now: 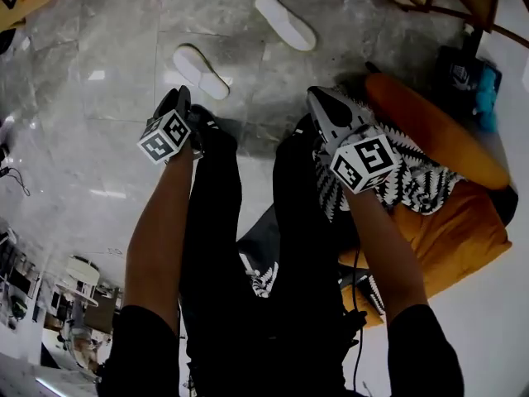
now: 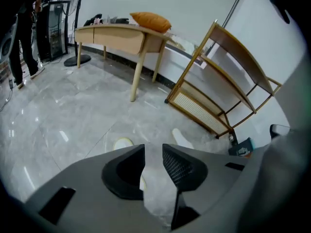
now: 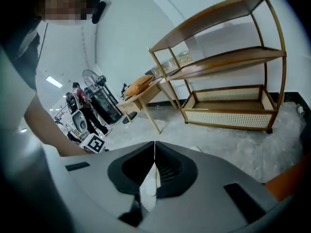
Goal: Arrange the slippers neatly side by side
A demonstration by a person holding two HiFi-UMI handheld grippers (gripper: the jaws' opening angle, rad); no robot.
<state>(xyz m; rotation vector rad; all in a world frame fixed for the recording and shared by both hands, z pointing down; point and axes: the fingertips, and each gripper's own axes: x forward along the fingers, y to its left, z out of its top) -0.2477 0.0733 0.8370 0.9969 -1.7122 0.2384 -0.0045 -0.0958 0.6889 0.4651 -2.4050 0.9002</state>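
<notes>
Slippers of this kind, white, flat and open-backed, look light and soft, likely to bend if pinched at a thin edge and to slide easily on the polished grey floor (image 1: 107, 139). The firmer sole rim at the heel, or the side of the toe band, seems the safer place to take hold. The near slipper (image 1: 200, 71) lies just ahead of the left claw (image 2: 153, 161) and a little to its right, with its toe end angled away. In the left gripper view only the rounded end shows above the left jaw. That claw's jaws stand moderately apart with nothing between them, only bare floor visible through the gap. The far slipper (image 1: 285, 21) lies well beyond the first, further ahead and off to the right of the left claw, roughly ahead and a little left of the right claw (image 3: 154, 161). The two slippers are apart and do not point the same way, so they are not yet paired. The right claw is closed tip to tip and empty, held above the floor and aimed toward the wooden shelf (image 3: 228, 76). Neither claw touches a slipper, so the pairing seems barely begun.
</notes>
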